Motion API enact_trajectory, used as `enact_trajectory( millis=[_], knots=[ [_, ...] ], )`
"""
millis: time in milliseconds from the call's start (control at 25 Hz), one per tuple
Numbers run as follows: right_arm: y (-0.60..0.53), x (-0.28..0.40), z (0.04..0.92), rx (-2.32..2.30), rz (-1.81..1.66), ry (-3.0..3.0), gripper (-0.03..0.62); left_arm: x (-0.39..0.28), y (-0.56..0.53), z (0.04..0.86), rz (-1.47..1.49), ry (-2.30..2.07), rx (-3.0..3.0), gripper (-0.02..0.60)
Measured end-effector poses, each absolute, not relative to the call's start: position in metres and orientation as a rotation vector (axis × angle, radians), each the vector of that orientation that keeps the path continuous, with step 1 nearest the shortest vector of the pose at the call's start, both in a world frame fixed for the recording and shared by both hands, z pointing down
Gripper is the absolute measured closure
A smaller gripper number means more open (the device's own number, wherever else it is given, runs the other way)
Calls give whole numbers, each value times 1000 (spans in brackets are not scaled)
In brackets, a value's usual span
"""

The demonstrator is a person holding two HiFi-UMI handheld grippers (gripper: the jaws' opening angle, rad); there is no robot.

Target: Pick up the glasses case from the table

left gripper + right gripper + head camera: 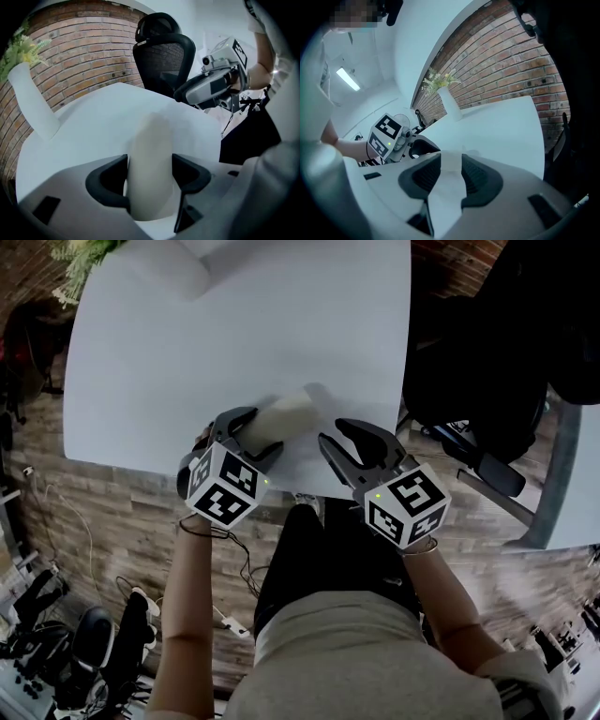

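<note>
Nearest, the left gripper (262, 430) had its jaws clamped on the near end of one cream case (292, 416) at the near edge of the bench (234, 334). The case's long axis pointed toward 2 o'clock. At its 3 o'clock, the right gripper (333, 432) held nothing, jaws narrowly apart. Farther off stood one vase (33, 105) at 11 o'clock.

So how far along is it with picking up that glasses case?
Done: the left claw is closed on the near end of the glasses case, pressing both its sides. In hand: that grip; the case seems to lie on the table near its edge, and I cannot tell whether it has lifted. Left: raising it clear. The right claw sits beside it, open and empty.
</note>
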State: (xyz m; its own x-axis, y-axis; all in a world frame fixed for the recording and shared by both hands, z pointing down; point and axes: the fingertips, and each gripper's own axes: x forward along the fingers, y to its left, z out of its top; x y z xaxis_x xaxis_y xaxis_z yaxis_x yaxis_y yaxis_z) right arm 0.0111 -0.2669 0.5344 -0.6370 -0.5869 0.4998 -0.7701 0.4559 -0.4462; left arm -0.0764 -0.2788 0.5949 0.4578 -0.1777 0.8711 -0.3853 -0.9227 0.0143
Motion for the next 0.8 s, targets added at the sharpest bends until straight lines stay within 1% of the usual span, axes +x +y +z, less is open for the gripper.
enact_trajectory(
  millis=[360, 520, 600, 640, 800],
  knots=[
    [-264, 19, 550, 1200, 1136, -2417, 441, -65, -268, 584, 1232, -581, 2479, 290],
    [-262, 10, 547, 1162, 1277, -2476, 383, -61, -264, 570, 1129, -598, 2471, 290],
    [-263, 4, 543, 1140, 1358, -2500, 338, -59, -263, 561, 1088, -606, 2485, 290],
    [-264, 0, 542, 1126, 1369, -2507, 329, -58, -263, 556, 1063, -607, 2496, 290],
    [-270, -12, 532, 1078, 1426, -2548, 325, -52, -260, 540, 969, -596, 2531, 290]
  ],
)
